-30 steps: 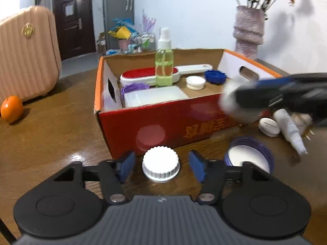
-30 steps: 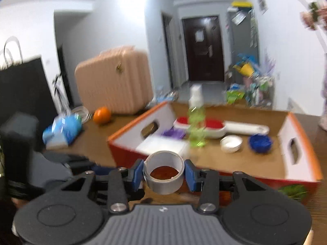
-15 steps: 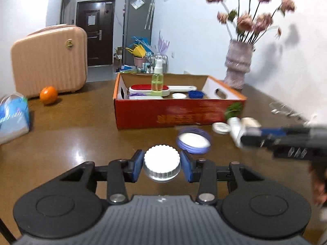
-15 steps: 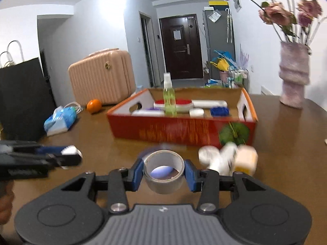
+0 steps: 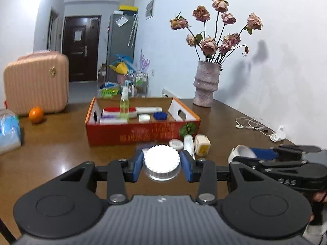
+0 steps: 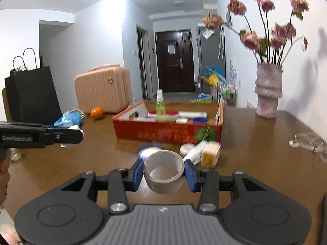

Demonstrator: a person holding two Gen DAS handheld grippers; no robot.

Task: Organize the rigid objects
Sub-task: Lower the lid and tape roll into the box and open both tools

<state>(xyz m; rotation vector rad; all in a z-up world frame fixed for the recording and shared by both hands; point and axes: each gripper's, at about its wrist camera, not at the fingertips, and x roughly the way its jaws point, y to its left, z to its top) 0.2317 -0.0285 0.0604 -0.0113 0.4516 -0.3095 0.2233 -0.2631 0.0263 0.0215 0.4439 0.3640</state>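
My left gripper [image 5: 161, 165] is shut on a white ridged jar lid [image 5: 161, 161] and holds it above the table. My right gripper [image 6: 164, 171] is shut on a grey tape roll [image 6: 164, 171], also lifted. The right gripper shows in the left wrist view [image 5: 265, 159] at the right; the left gripper shows in the right wrist view [image 6: 61, 135] at the left. A red cardboard box [image 5: 143, 134] [image 6: 167, 132] stands ahead, holding a green spray bottle [image 5: 124, 107], a red-and-white brush [image 5: 122, 111] and small lids.
In front of the box lie a purple-rimmed lid [image 6: 150, 152], a small white cap [image 5: 176, 144], a white bottle [image 5: 189, 143] and a yellow block [image 5: 202, 145]. A vase of flowers [image 5: 206, 83], earphone cable [image 5: 253, 123], orange [image 5: 36, 114], pink suitcase [image 5: 36, 81] stand around.
Both grippers have pulled back and risen from the box, which now looks smaller and farther. The left gripper closed on the white lid and lifted it; the right still holds the tape.
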